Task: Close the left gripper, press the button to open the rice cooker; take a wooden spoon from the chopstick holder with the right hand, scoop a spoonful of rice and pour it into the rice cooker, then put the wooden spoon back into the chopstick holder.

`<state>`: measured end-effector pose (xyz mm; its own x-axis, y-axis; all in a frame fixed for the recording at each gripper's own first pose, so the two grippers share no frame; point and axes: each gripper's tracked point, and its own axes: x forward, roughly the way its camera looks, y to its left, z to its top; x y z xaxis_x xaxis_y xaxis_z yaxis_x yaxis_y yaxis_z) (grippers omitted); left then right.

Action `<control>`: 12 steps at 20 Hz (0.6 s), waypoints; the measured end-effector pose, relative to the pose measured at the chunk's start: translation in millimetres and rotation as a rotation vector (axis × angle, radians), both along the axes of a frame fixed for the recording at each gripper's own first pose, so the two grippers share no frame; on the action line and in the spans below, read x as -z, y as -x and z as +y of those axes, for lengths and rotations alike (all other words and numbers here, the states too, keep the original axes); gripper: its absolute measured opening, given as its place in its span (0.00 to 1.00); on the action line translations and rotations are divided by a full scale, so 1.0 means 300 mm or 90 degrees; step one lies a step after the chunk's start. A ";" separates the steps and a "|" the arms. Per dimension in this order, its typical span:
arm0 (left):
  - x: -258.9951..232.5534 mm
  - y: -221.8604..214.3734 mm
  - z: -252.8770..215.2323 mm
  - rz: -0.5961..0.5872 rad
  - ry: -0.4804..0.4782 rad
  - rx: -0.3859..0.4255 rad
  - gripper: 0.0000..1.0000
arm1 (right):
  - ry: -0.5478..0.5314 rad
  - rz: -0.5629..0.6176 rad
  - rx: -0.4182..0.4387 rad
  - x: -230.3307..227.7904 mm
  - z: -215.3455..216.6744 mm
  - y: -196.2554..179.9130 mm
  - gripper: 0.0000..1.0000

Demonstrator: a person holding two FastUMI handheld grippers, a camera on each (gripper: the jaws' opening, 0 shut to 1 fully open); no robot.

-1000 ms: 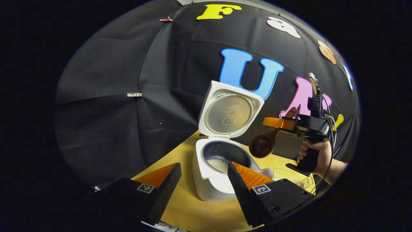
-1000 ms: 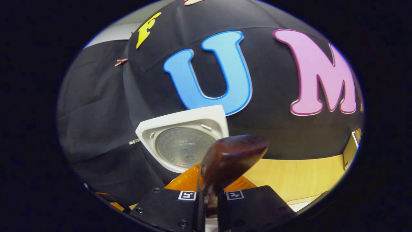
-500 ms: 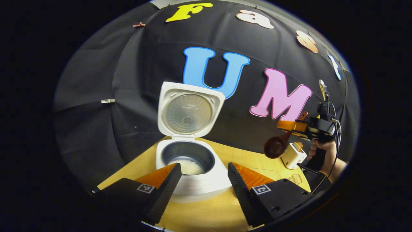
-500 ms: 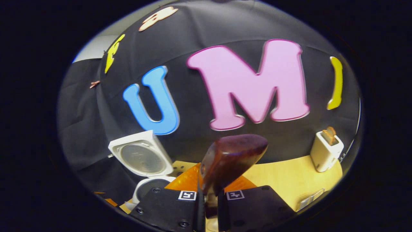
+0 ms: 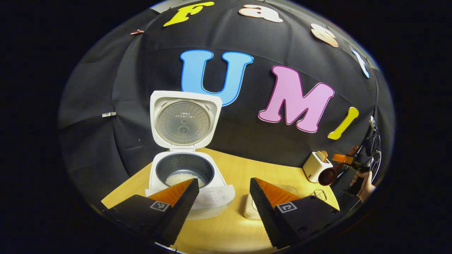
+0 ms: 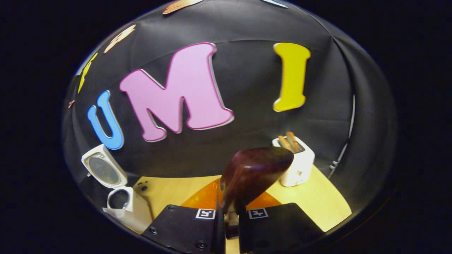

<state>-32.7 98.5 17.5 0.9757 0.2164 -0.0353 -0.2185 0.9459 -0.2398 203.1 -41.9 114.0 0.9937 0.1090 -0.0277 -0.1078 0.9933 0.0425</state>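
Over the last second the right gripper has swung the wooden spoon away from the rice cooker and over to the chopstick holder.

In the left gripper view, going left to right from the cooker: its lid stands upright and open, rice lies in the inner pot, and the left gripper hangs in front with its fingers set wide and nothing between them. Further right a flat white object lies on the wooden table; beyond it the chopstick holder stands near the table's right end, with the spoon's bowl just beside it.

In the right gripper view the jaws are clamped narrowly on the spoon's handle, the bowl pointing ahead. The holder lies just ahead and to the right of the bowl, two other wooden handles sticking up from its top. The right hand is far nearer; the spoon's long axis probably must turn upright to enter the slot.
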 end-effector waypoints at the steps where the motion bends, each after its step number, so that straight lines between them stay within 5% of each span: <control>1: 0.002 -0.010 -0.018 0.003 -0.003 -0.002 0.94 | 0.003 0.005 0.011 0.027 -0.049 -0.013 0.19; 12: 0.017 -0.023 -0.155 0.031 -0.008 -0.034 0.94 | -0.050 0.105 0.055 0.345 -0.285 -0.164 0.19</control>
<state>-25.7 52.1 12.5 0.9599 0.2689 -0.0790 -0.2798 0.9354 -0.2161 252.2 -127.3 10.5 0.9821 0.0324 -0.1857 -0.0082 0.9915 0.1296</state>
